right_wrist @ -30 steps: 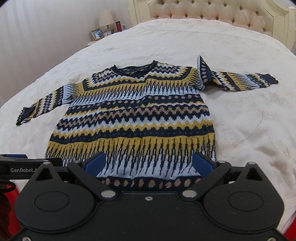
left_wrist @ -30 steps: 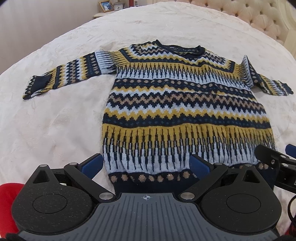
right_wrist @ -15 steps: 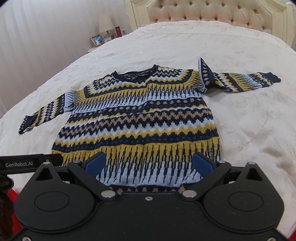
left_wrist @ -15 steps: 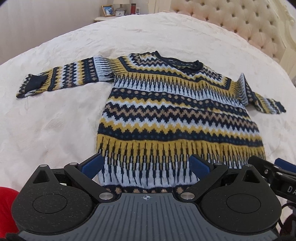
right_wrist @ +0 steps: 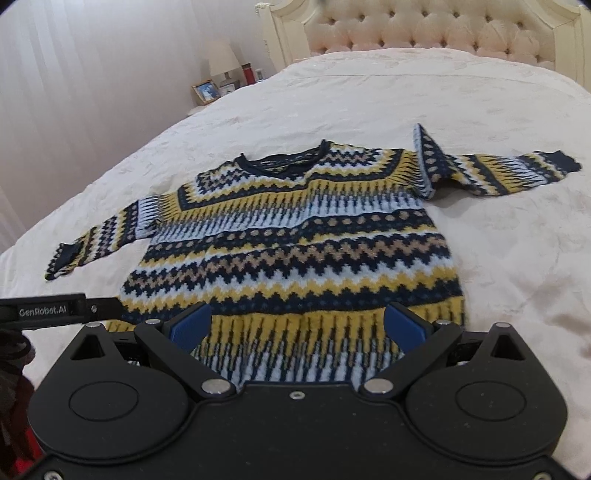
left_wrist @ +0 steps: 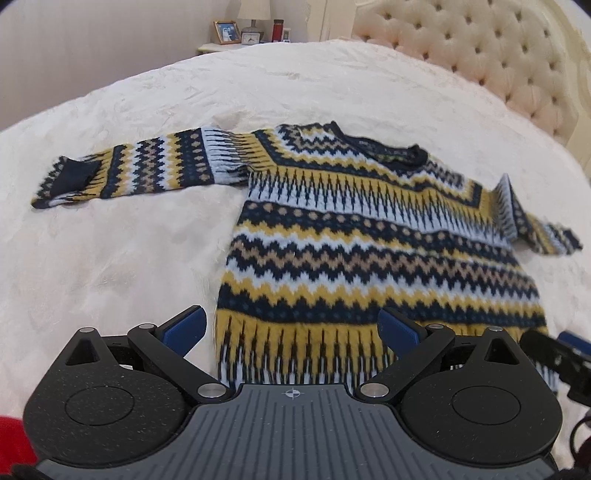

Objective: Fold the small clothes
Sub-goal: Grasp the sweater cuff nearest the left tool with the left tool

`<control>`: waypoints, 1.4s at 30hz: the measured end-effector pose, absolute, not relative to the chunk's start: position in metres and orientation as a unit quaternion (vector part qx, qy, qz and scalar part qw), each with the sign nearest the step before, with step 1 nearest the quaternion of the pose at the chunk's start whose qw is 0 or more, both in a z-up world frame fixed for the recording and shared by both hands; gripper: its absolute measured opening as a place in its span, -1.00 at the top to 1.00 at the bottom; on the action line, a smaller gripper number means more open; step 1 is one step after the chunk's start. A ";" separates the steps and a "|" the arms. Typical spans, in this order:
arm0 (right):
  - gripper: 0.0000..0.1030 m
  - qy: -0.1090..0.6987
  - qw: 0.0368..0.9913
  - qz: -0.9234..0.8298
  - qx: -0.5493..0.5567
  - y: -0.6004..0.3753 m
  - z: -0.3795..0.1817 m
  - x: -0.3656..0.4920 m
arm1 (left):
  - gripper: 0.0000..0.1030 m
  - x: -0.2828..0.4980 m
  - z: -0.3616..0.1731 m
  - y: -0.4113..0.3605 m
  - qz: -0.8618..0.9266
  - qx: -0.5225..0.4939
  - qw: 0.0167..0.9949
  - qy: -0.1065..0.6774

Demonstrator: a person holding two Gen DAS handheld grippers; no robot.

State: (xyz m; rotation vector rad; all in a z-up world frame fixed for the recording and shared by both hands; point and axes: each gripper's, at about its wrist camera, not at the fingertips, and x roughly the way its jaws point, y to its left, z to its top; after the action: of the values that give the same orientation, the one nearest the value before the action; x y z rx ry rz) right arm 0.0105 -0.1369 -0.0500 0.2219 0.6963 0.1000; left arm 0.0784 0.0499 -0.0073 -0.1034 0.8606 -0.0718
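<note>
We are looking at a knitted sweater banded in navy, mustard yellow, pale blue and tan zigzags [left_wrist: 373, 236] [right_wrist: 295, 243], which is lying flat and face up on a bed covered with a cream textured bedspread [left_wrist: 122, 251] [right_wrist: 517, 277], its navy-rimmed neck opening pointing toward the tufted cream headboard [left_wrist: 491, 55] [right_wrist: 424, 29]. The sweater's hem, worked in long yellow, black and pale blue vertical spikes, is lying nearest to us. One sleeve [left_wrist: 125, 171] [right_wrist: 99, 240] is stretching out flat to the left, ending in a navy cuff; the other sleeve [left_wrist: 532, 225] [right_wrist: 491, 170] is running out to the right, with a raised fold standing up at the shoulder where it is meeting the body. We are holding the left tool [left_wrist: 291, 328] just above the hem's left corner, its blue-padded fingers [left_wrist: 184, 328] spread wide and gripping nothing; one finger is hovering over bare bedspread, the other over the knit. We are holding the right tool [right_wrist: 297, 326] over the right part of the hem, its blue pads [right_wrist: 404, 328] likewise parted and empty, both over the knit. Beyond the bed's far corner, a small nightstand is carrying a white-shaded lamp [left_wrist: 253, 7] [right_wrist: 223, 59], a framed photo [left_wrist: 226, 32] [right_wrist: 206, 91] and a red cylindrical container [left_wrist: 277, 28] [right_wrist: 249, 73].
</note>
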 end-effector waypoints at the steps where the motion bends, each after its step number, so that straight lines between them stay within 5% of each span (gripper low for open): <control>1: -0.94 0.339 0.933 0.052 0.108 -0.136 -0.051 0.013 | -0.95 0.082 -0.009 0.055 -0.041 -0.064 0.907 0.414; 23: -0.92 0.337 0.935 0.068 0.089 -0.105 -0.063 0.067 | -0.94 0.167 -0.018 0.118 0.052 -0.001 0.941 0.333; 27: -0.72 0.340 0.935 0.067 0.070 -0.100 -0.067 0.078 | -0.40 0.177 -0.020 0.143 0.069 0.044 0.940 0.331; 42: -0.73 0.337 0.933 0.088 0.089 -0.091 -0.075 0.105 | -0.40 0.193 -0.033 0.258 0.154 0.133 0.931 0.303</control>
State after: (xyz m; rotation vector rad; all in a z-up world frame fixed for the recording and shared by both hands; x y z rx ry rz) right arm 0.1049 -0.0905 -0.0747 0.1815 0.6899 0.1805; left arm 0.1927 0.2578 -0.0333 0.2716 0.6209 0.3157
